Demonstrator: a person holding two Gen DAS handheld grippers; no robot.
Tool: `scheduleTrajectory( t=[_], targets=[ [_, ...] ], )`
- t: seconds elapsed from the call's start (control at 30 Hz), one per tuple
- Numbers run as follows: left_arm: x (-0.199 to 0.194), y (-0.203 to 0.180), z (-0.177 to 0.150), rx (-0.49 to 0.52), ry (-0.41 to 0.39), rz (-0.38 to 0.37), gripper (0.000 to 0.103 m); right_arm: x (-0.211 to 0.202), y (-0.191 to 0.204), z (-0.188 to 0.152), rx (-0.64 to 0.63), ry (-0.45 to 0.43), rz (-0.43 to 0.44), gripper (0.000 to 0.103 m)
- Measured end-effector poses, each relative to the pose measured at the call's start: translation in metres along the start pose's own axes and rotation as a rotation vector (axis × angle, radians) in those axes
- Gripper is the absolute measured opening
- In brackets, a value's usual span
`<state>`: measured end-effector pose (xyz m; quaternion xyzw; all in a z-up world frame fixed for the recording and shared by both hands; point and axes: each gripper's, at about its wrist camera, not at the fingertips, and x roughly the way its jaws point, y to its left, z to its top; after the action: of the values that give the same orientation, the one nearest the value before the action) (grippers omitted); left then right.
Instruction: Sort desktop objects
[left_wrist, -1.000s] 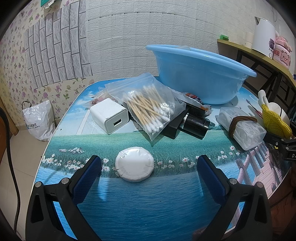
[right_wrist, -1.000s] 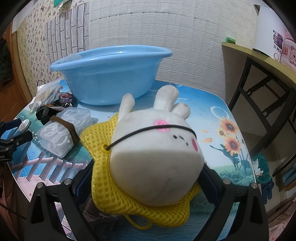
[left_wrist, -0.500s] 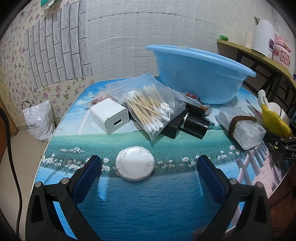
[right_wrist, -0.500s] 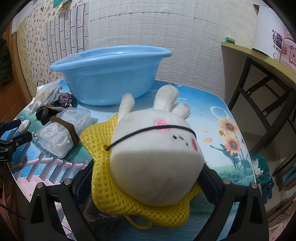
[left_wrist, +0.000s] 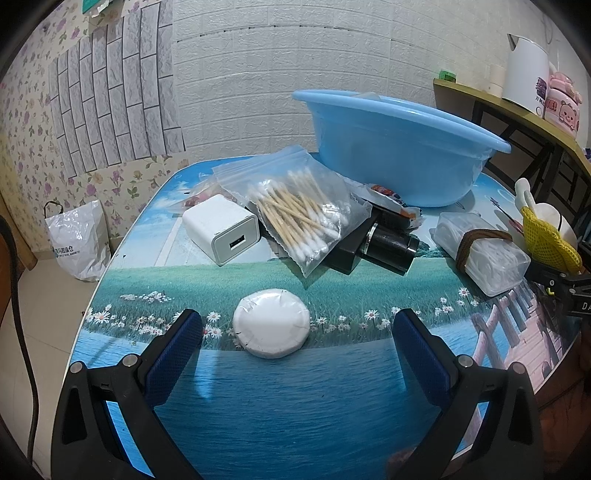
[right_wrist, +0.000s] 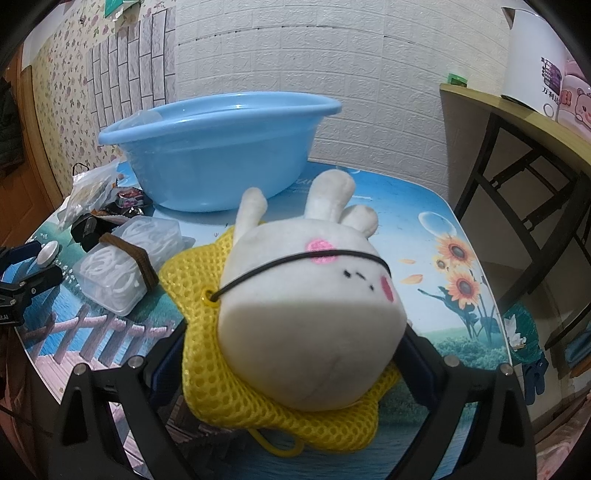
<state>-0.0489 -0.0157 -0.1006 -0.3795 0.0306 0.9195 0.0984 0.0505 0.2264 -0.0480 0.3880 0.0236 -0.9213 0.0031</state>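
Note:
My left gripper (left_wrist: 297, 336) is open just above the table, its blue fingers either side of a white round wrapped puck (left_wrist: 272, 327). Beyond it lie a white USB charger (left_wrist: 221, 233), a bag of cotton swabs (left_wrist: 295, 206), a black cylinder (left_wrist: 389, 246) and a clear box of white cord (left_wrist: 480, 254). A blue basin (left_wrist: 395, 147) stands at the back. My right gripper (right_wrist: 291, 343) is shut on a white plush rabbit (right_wrist: 314, 310) with a yellow mesh pad (right_wrist: 207, 266). The basin also shows in the right wrist view (right_wrist: 218, 147).
A wooden shelf (right_wrist: 517, 114) with a white kettle (right_wrist: 535, 55) stands to the right of the table. A white plastic bag (left_wrist: 79, 240) sits on the floor at the left. The table's front edge is close to both grippers.

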Motion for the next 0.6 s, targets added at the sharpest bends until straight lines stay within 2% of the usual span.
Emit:
scheduleTrajectory(
  t=[0.1, 0.13, 0.17, 0.2, 0.23, 0.3, 0.33, 0.4, 0.47, 0.6],
  targets=[
    [-0.002, 0.002, -0.002, -0.004, 0.002, 0.002, 0.102, 0.000, 0.000, 0.000, -0.002, 0.000, -0.009, 0.097],
    [-0.003, 0.002, -0.002, -0.005, 0.002, 0.000, 0.101, 0.000, -0.001, 0.000, 0.003, -0.004, -0.014, 0.093],
    [-0.003, 0.003, -0.002, -0.004, 0.001, -0.003, 0.096, -0.001, -0.001, 0.000, 0.005, -0.007, -0.023, 0.085],
    [-0.005, 0.003, -0.003, -0.002, -0.006, -0.003, 0.084, -0.002, -0.003, 0.000, 0.009, -0.012, -0.041, 0.077],
    [-0.007, 0.002, -0.003, 0.000, -0.012, -0.002, 0.078, -0.004, -0.005, 0.001, 0.018, -0.019, -0.052, 0.070],
    [-0.009, 0.002, -0.003, 0.003, -0.021, -0.003, 0.062, -0.004, -0.011, 0.003, 0.039, -0.021, -0.023, 0.068],
    [-0.009, 0.001, -0.003, 0.002, -0.024, 0.000, 0.057, -0.005, -0.012, 0.003, 0.042, -0.024, -0.015, 0.067],
    [-0.011, 0.003, -0.003, -0.006, -0.031, 0.002, 0.042, -0.006, -0.012, 0.004, 0.035, -0.025, -0.013, 0.065],
    [-0.012, 0.005, -0.004, -0.018, -0.036, 0.004, 0.037, -0.008, -0.012, 0.004, 0.034, -0.030, -0.006, 0.063],
    [-0.011, 0.005, -0.003, -0.008, -0.028, 0.006, 0.037, -0.015, -0.020, 0.005, 0.060, -0.034, 0.004, 0.062]
  ],
)
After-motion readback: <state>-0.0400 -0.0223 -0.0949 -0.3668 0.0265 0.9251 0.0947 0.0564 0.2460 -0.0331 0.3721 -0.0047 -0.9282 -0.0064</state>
